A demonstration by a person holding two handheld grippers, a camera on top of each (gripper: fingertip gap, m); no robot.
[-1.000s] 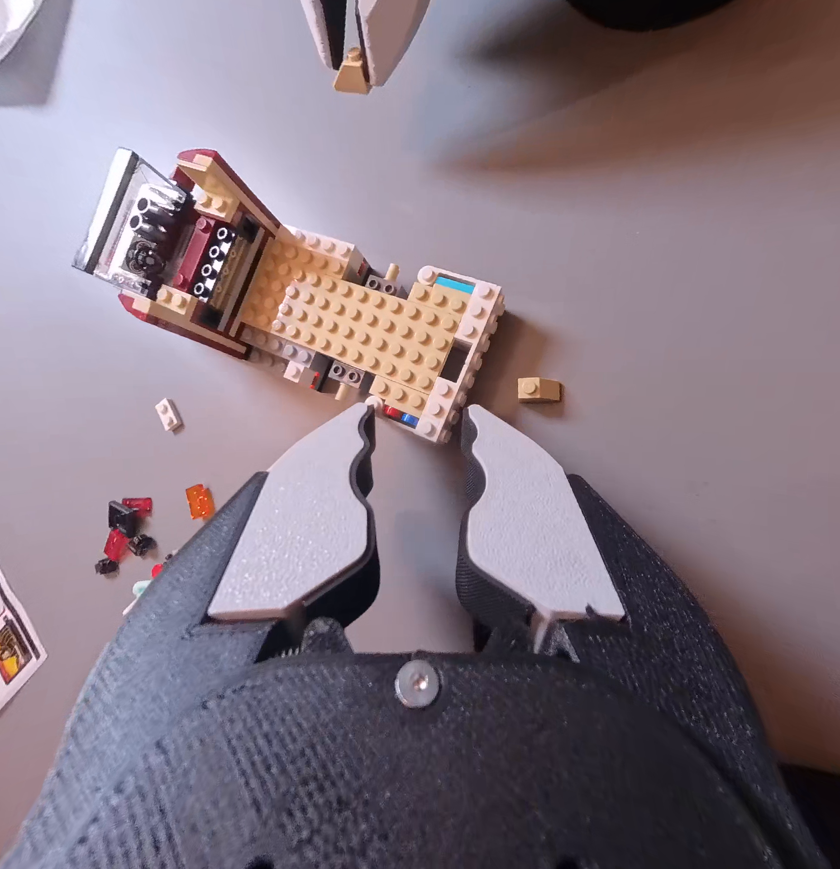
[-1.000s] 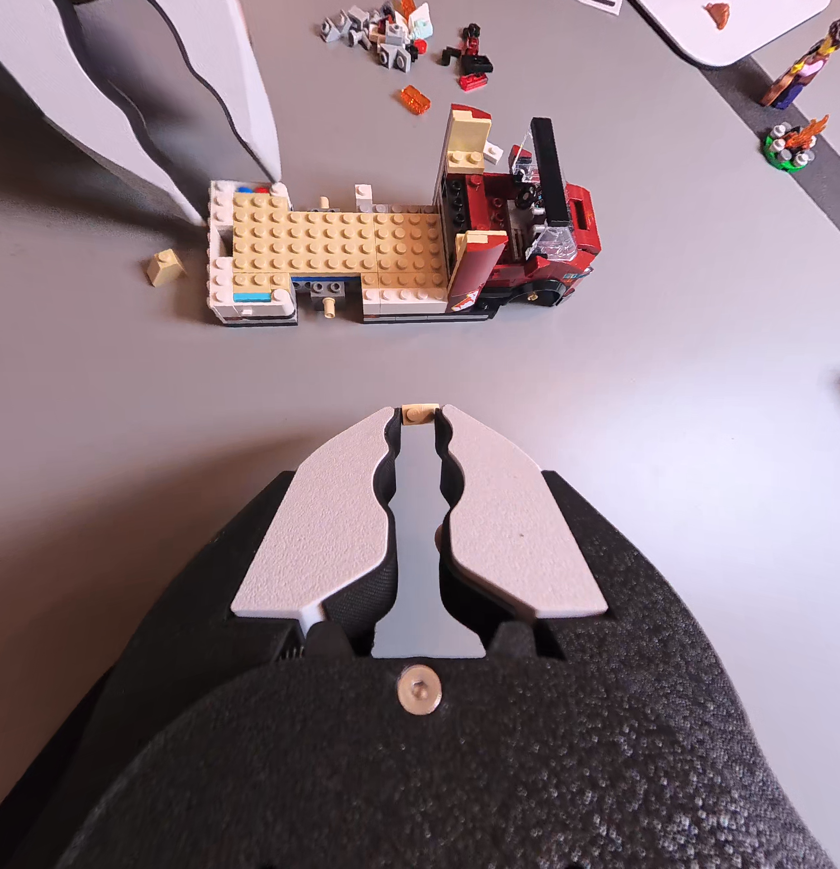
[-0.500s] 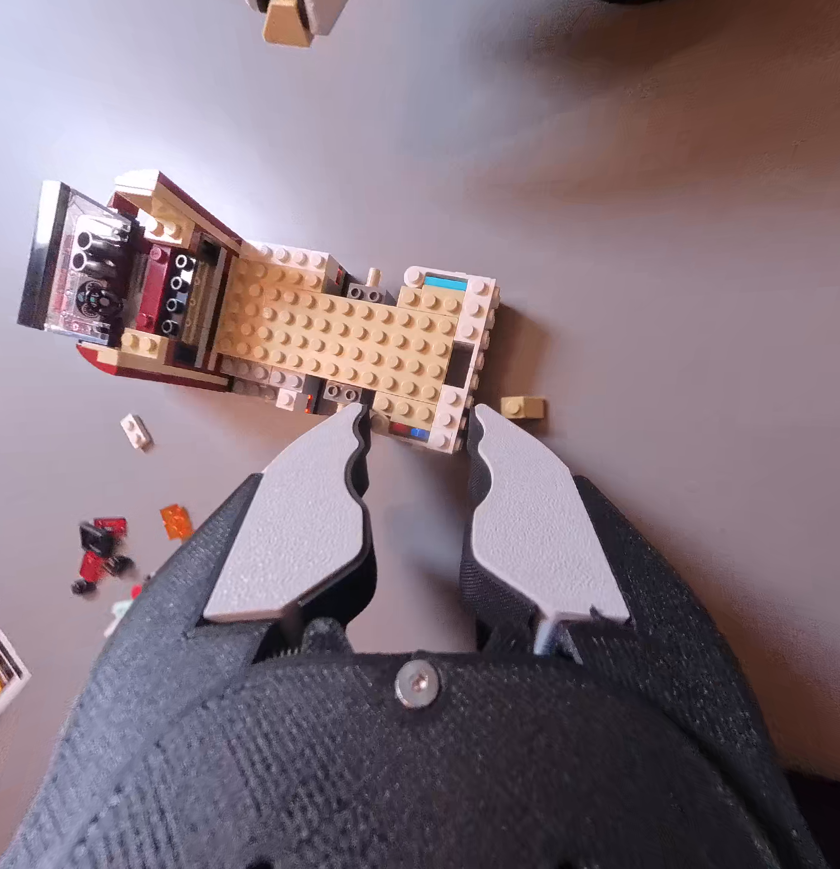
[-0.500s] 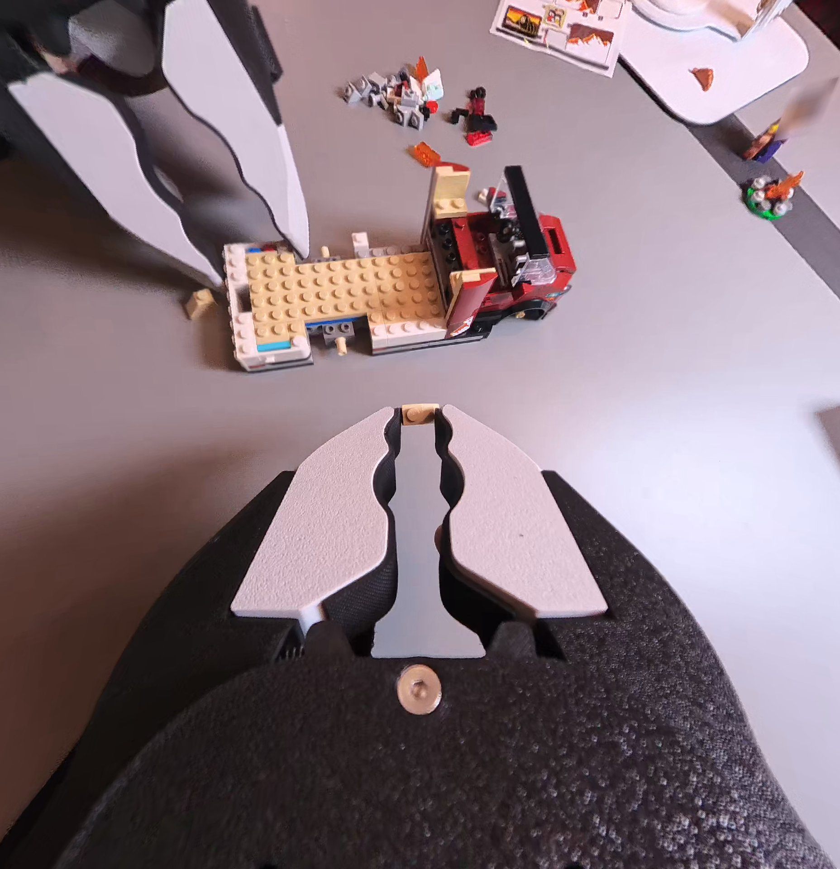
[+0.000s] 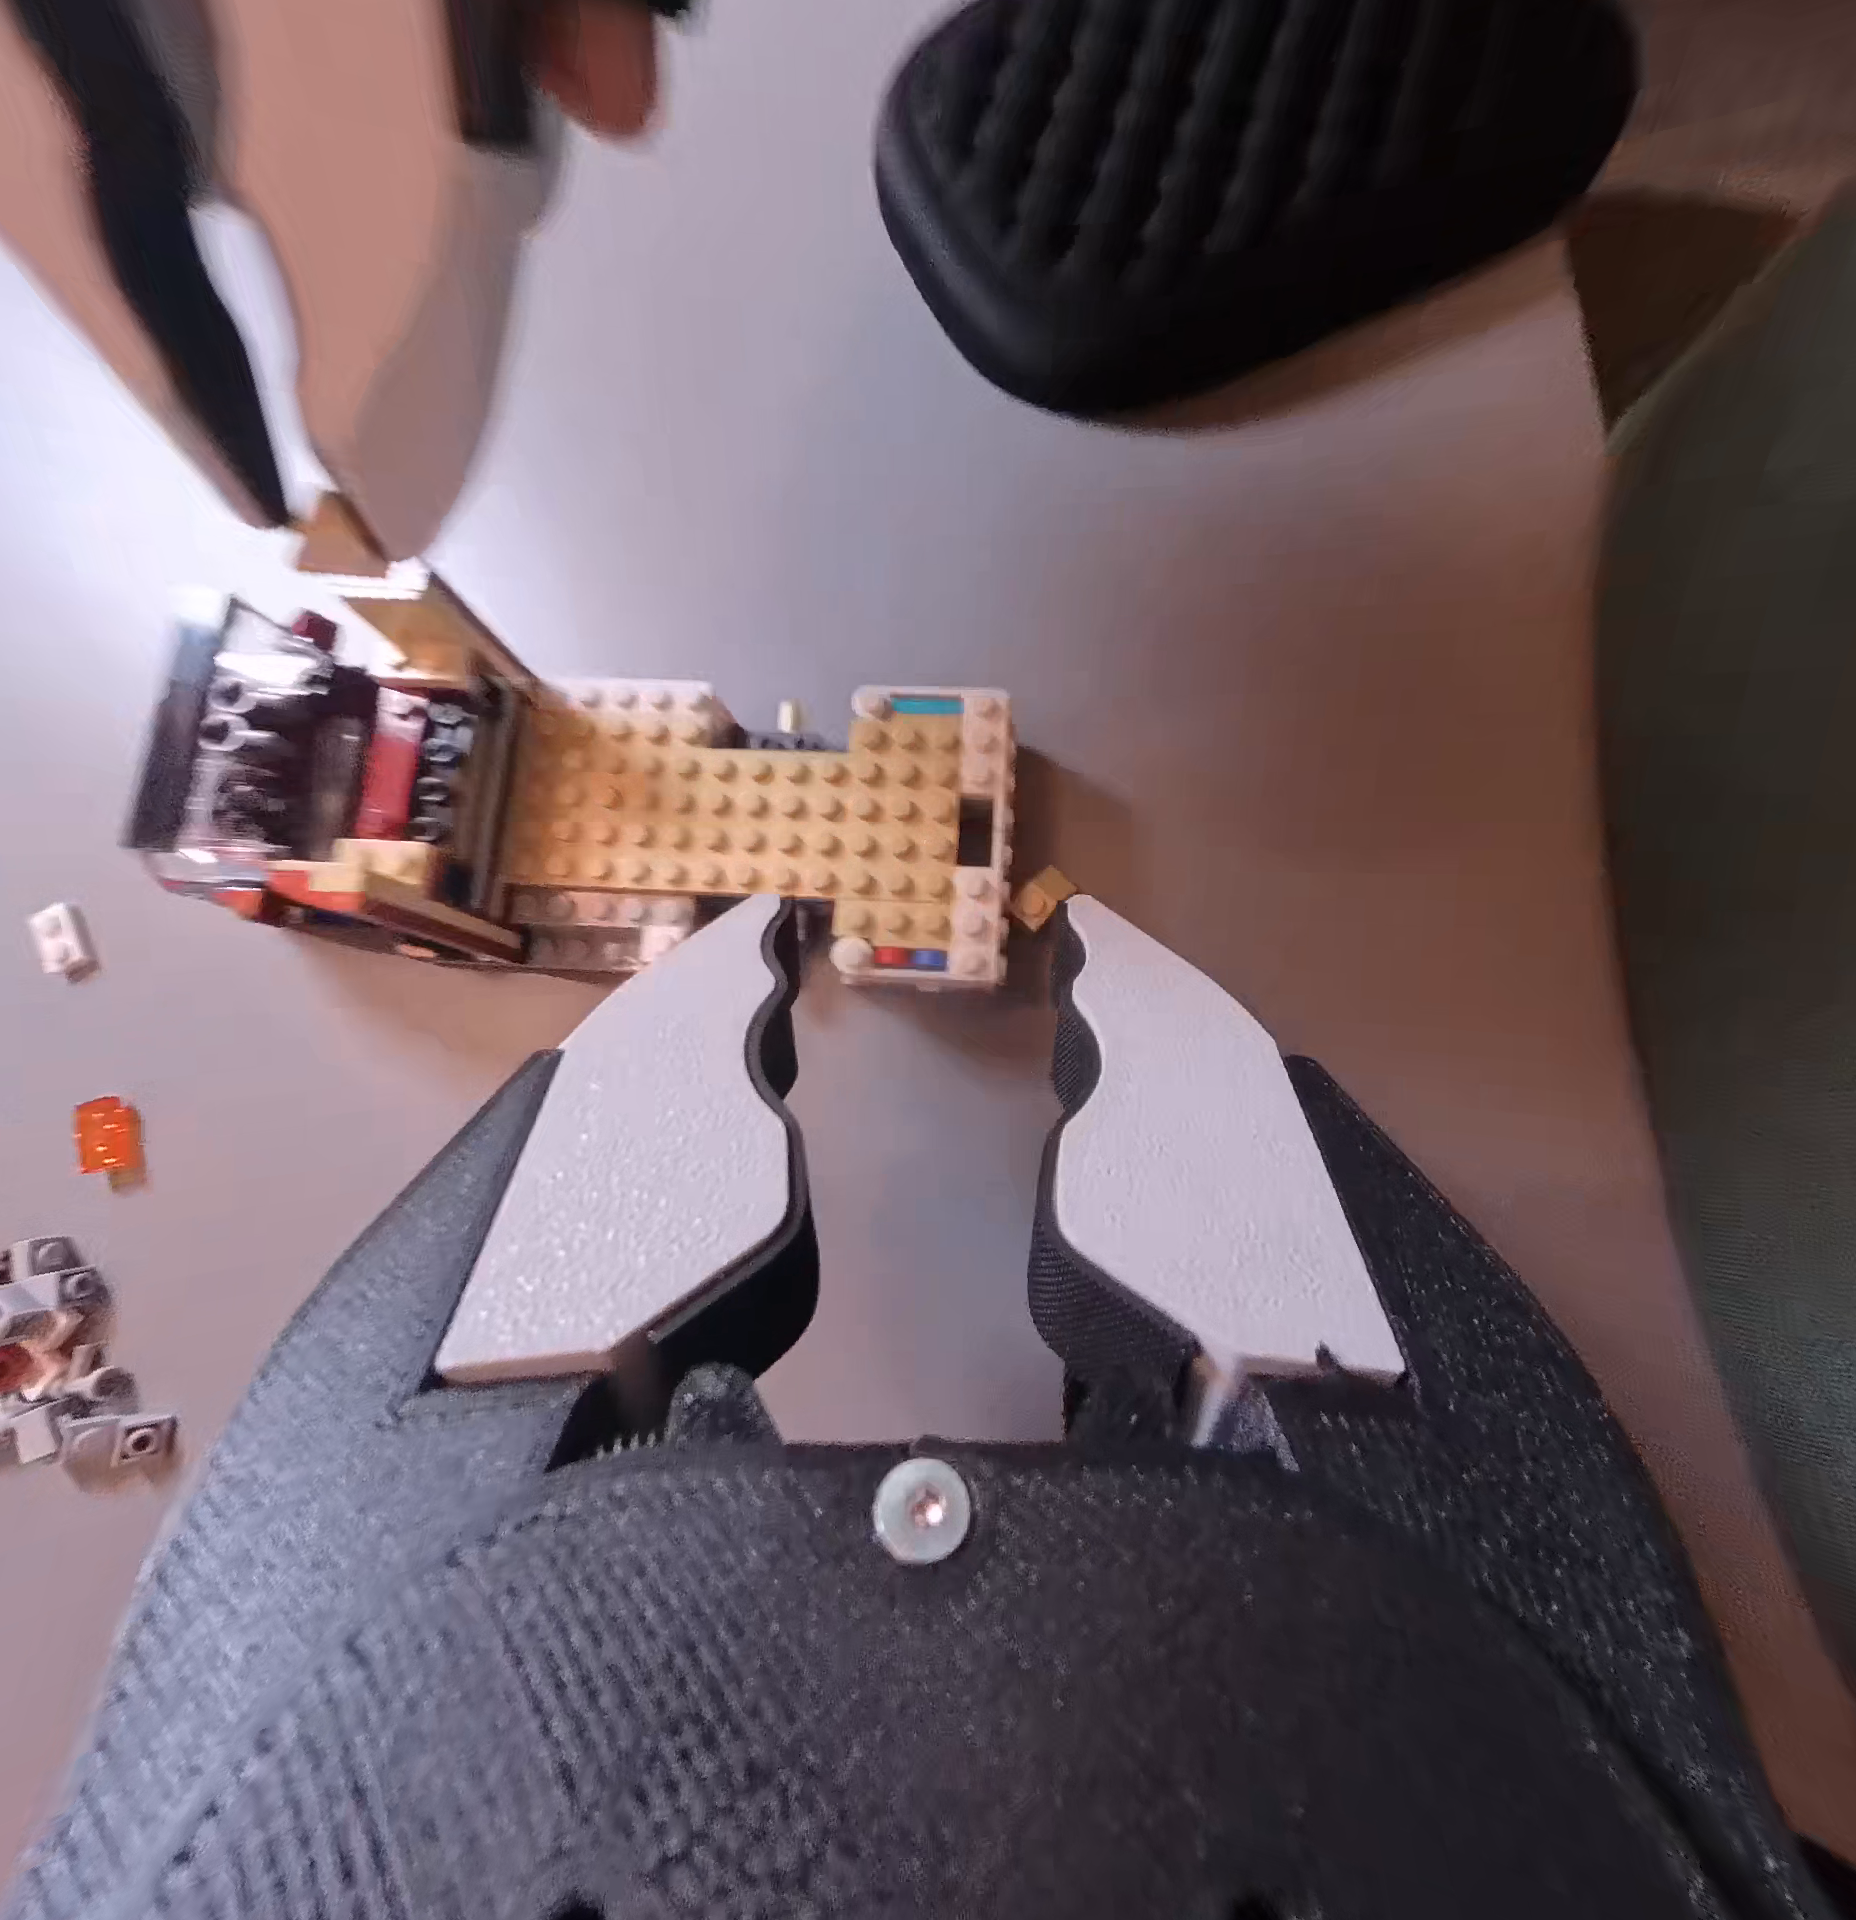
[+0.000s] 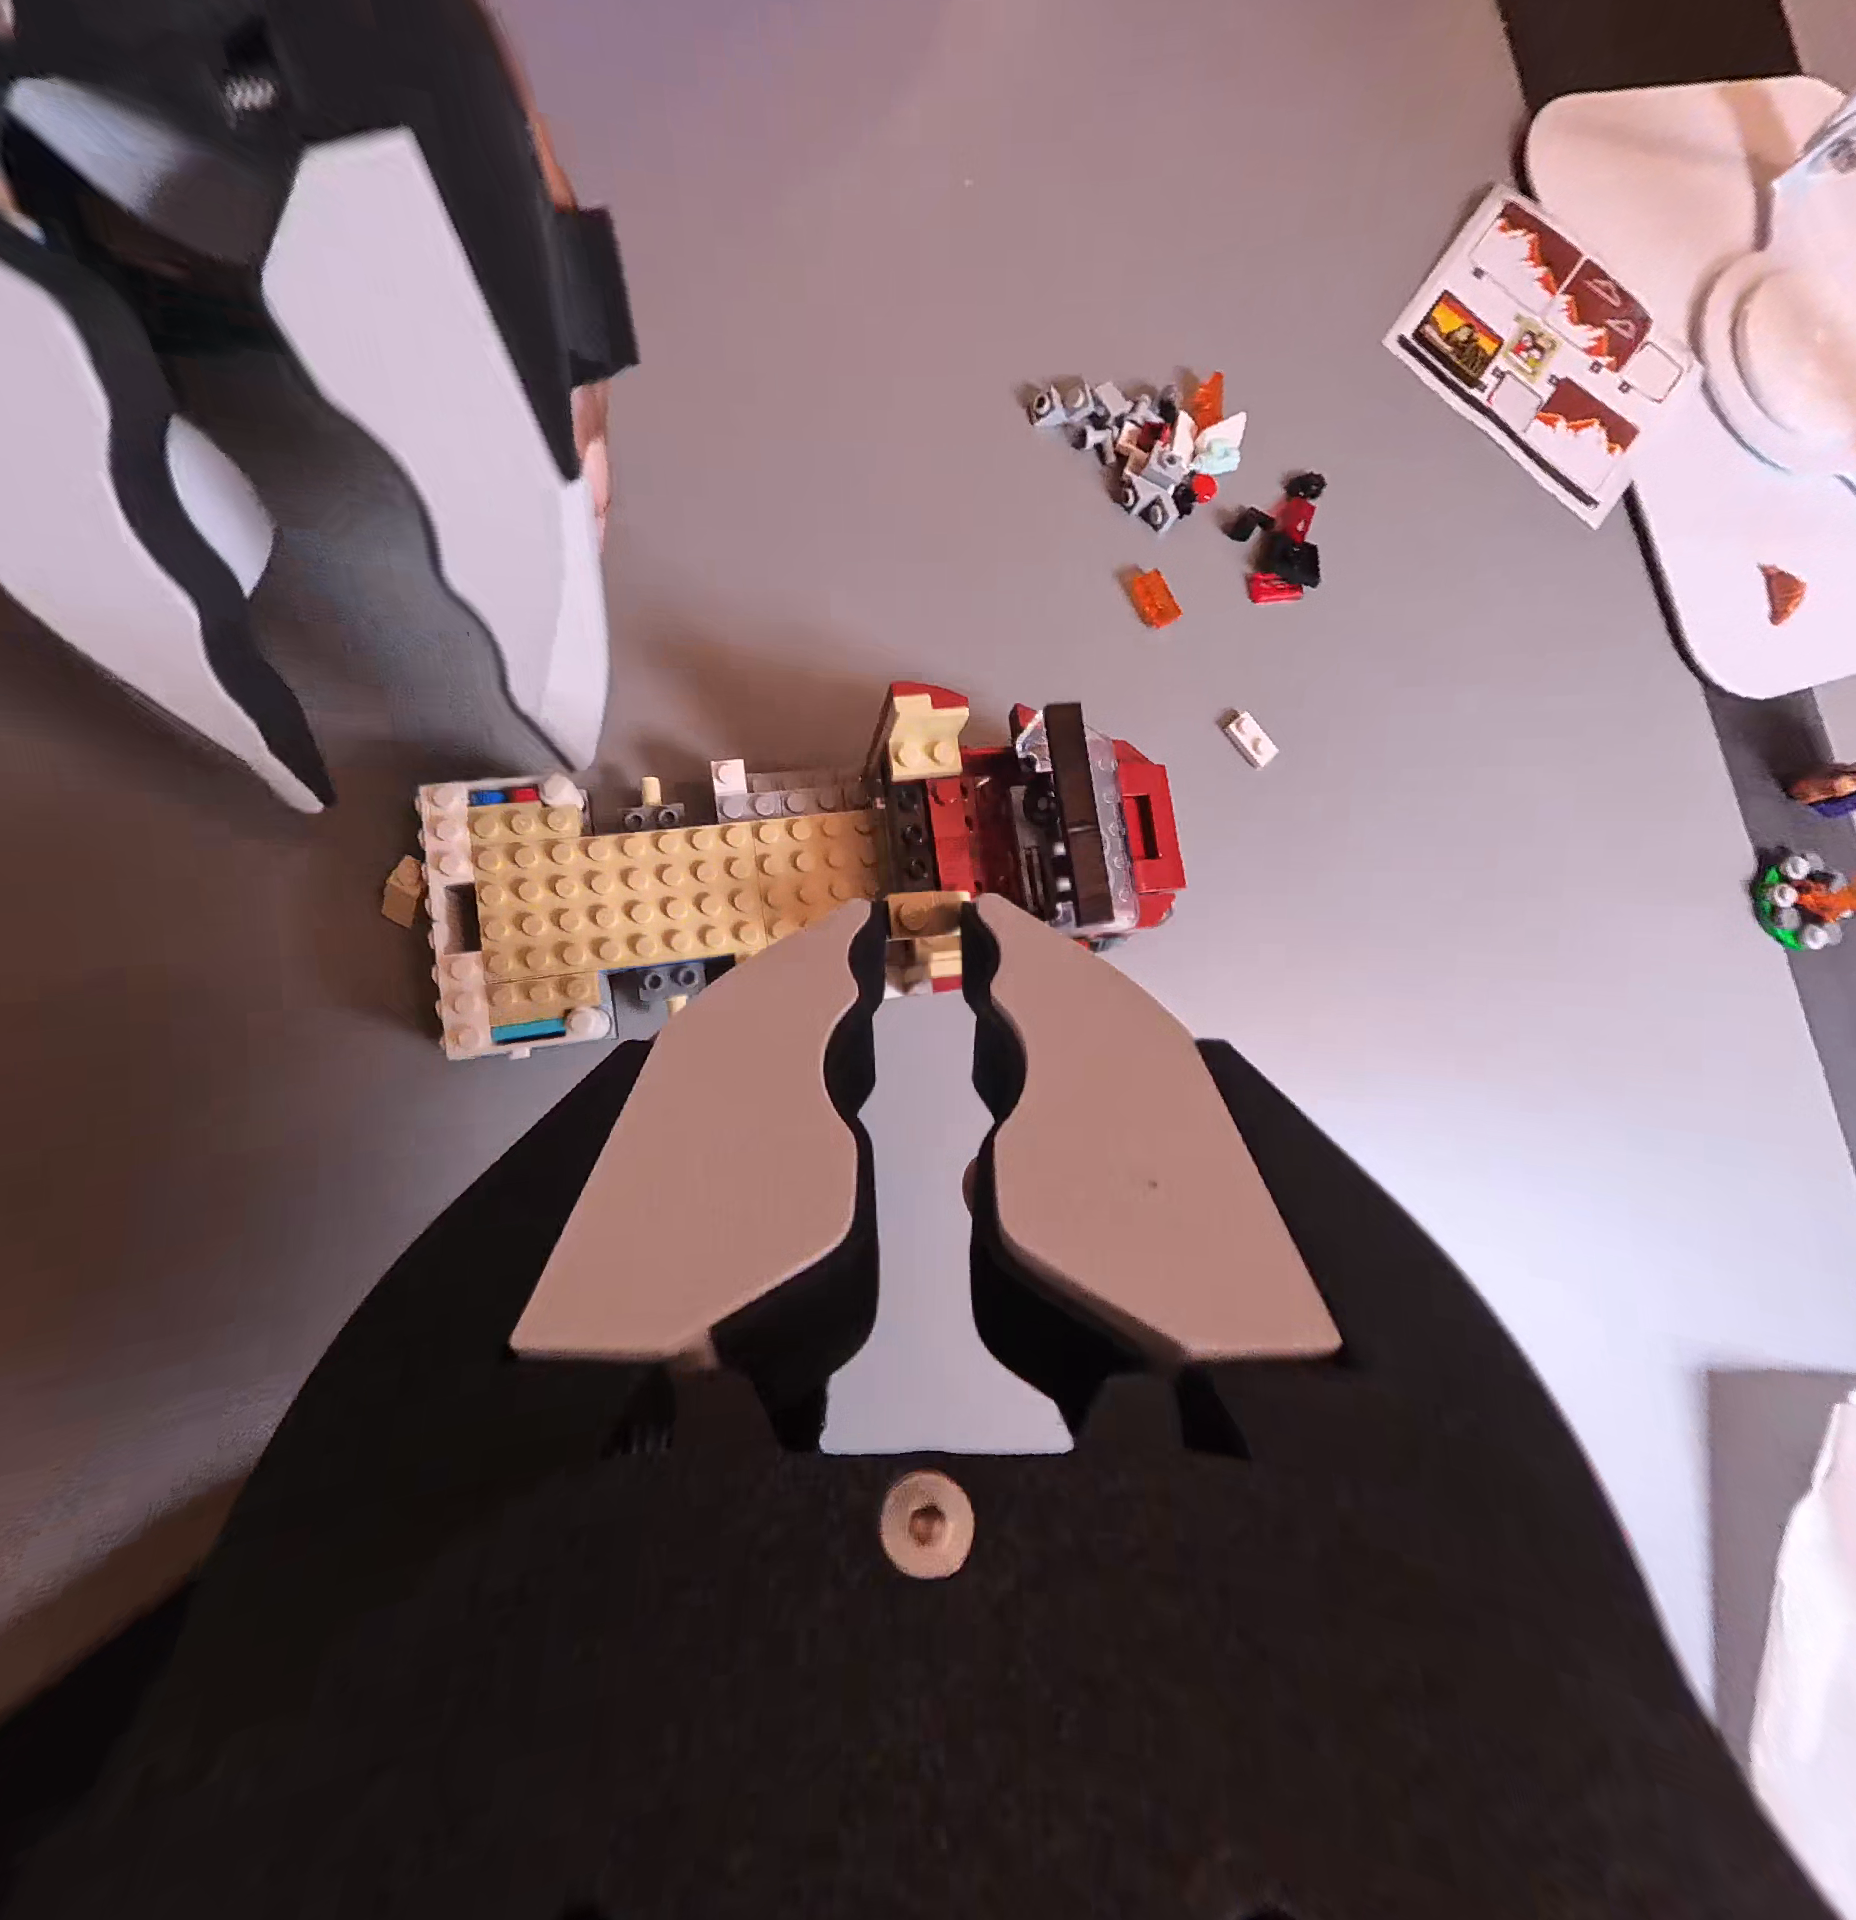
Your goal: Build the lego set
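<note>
Lightly built truck point(image 5: 633, 821): brace at rear with left tongs point(image 5: 919, 914) spread wide; right tongs point(image 6: 922, 920) pinching tan brick point(image 6: 922, 914).

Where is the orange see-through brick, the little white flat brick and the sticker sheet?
orange see-through brick point(image 6: 1153, 597): right wrist view, on its top face.
little white flat brick point(image 6: 1248, 739): right wrist view, on its middle, right of the truck's cab.
sticker sheet point(image 6: 1526, 358): right wrist view, on the sheet's middle.

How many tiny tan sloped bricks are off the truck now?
2: a held brick in the right claw, a loose brick on the table by the truck's rear. Others may be hidden.
</note>
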